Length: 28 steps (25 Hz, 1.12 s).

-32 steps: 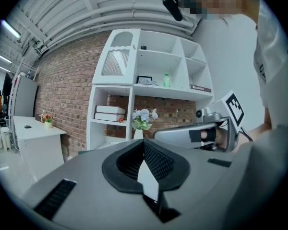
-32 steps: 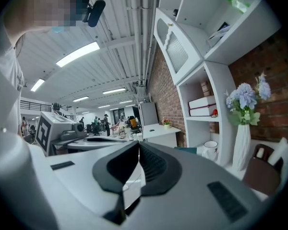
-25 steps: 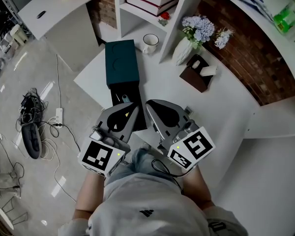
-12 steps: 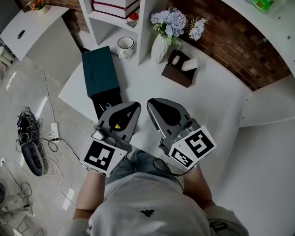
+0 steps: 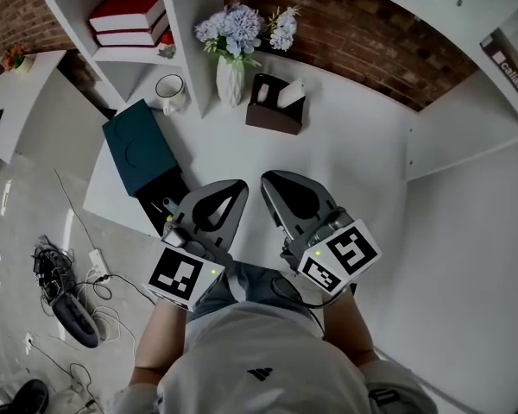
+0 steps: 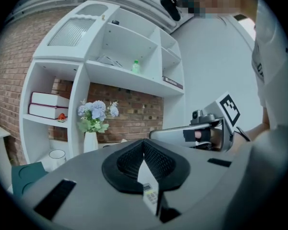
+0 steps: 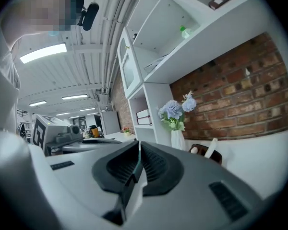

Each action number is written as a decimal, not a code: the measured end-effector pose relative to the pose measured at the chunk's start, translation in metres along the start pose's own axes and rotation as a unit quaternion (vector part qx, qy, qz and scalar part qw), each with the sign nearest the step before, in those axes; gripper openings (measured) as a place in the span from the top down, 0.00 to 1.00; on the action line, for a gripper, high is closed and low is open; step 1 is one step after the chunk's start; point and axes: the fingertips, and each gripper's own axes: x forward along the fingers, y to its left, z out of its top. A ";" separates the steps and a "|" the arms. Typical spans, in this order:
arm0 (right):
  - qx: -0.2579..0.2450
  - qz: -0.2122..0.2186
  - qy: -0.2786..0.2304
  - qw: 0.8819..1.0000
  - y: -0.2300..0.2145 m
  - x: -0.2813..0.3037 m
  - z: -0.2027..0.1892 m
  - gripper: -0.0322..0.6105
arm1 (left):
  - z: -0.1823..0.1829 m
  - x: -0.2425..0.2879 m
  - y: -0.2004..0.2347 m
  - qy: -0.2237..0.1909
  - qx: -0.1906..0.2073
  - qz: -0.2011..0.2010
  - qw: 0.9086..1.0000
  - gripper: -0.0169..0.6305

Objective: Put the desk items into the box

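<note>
box (image 5: 136, 152): dark teal, oblong, black section sticking out at its near end | we see it at the worktop (image 5: 345, 153) left edge, near white mug (image 5: 169, 90) | left tool (image 5: 233, 188): jaws together, empty | right tool (image 5: 270, 182): jaws together, empty

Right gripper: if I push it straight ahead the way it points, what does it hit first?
Probably the white shelf unit, around its upright left of the vase; only bare desk shows before it, though depth is hard to judge.
</note>
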 end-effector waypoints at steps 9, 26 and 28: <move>0.023 -0.112 -0.013 0.993 -0.024 -0.023 -0.002 0.93 | 0.000 0.023 -0.015 0.008 0.006 -0.108 0.994 0.95; 0.075 -0.286 -0.028 0.955 -0.031 -0.051 -0.034 0.93 | -0.017 0.034 -0.030 0.037 0.012 -0.268 0.963 0.95; 0.082 -0.303 -0.029 0.949 -0.029 -0.053 -0.041 0.93 | -0.022 0.032 -0.031 0.042 0.011 -0.284 0.958 0.95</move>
